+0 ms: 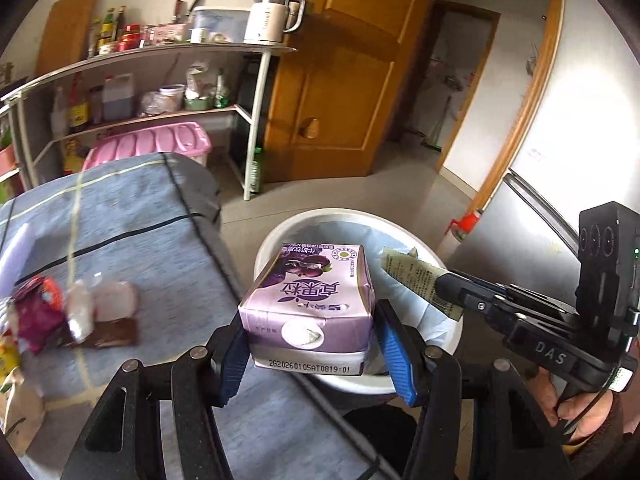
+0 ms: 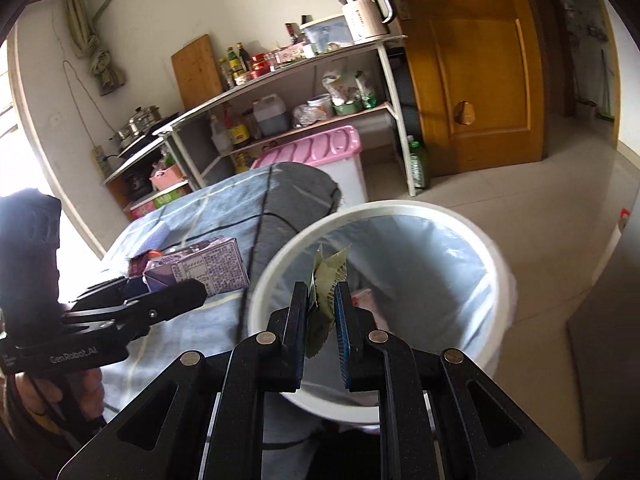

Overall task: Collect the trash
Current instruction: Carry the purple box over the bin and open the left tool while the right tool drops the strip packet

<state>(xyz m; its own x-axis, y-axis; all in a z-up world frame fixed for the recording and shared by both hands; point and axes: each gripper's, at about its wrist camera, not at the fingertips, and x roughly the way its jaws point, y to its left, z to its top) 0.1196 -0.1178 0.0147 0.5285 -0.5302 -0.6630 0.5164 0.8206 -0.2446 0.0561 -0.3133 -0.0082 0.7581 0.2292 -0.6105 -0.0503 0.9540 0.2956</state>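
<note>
My left gripper (image 1: 310,344) is shut on a purple drink carton (image 1: 310,304) and holds it over the near rim of the white trash bin (image 1: 276,240). My right gripper (image 2: 323,312) is shut on a green wrapper (image 2: 326,280) above the bin (image 2: 496,264), which has a pale blue liner. In the left wrist view the right gripper (image 1: 448,288) shows at right with the wrapper (image 1: 408,276). In the right wrist view the left gripper (image 2: 176,292) shows at left with the carton (image 2: 200,268). More trash lies on the blue cloth-covered table: a red wrapper (image 1: 36,312) and a white cup (image 1: 116,300).
The table (image 1: 140,220) is to the left of the bin. A brown packet (image 1: 114,334) and a paper bag (image 1: 20,408) lie on it. Behind are a shelf rack (image 1: 160,80), a pink-lidded box (image 1: 152,144), a wooden door (image 1: 340,80) and a fridge (image 1: 580,120).
</note>
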